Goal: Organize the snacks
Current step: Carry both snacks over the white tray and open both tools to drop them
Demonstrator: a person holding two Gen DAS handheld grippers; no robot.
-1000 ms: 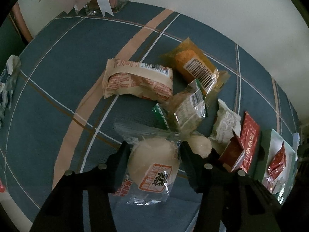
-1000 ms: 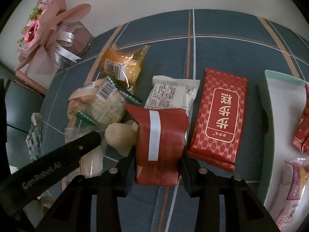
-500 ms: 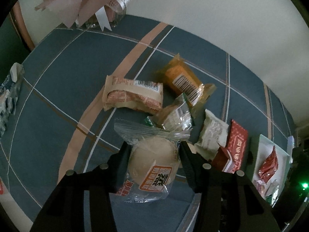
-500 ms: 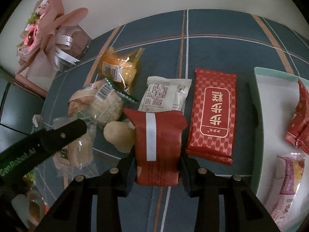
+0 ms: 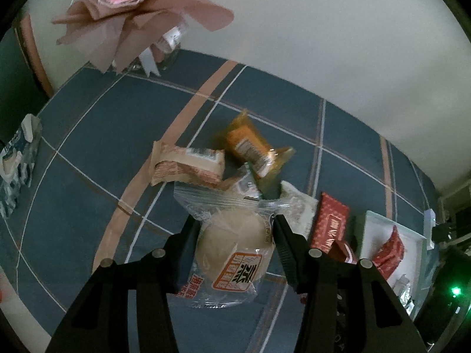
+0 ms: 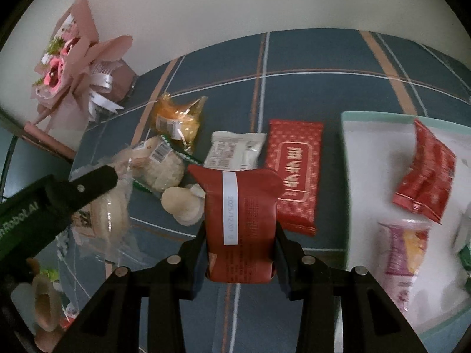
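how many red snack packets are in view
3: one red foil packet held between the right gripper's fingers, one flat red patterned packet on the blue plaid tablecloth, one crinkled red packet in the white tray. Others may be hidden.

Both wrist cameras are looking steeply down along their claws at the plaid surface [image 5: 88,135]. The left one is facing toward the bouquet [image 5: 132,8]; the right is sitting nearer the tray [image 6: 368,153]. Both are sharing the snack pile [image 6: 164,161].
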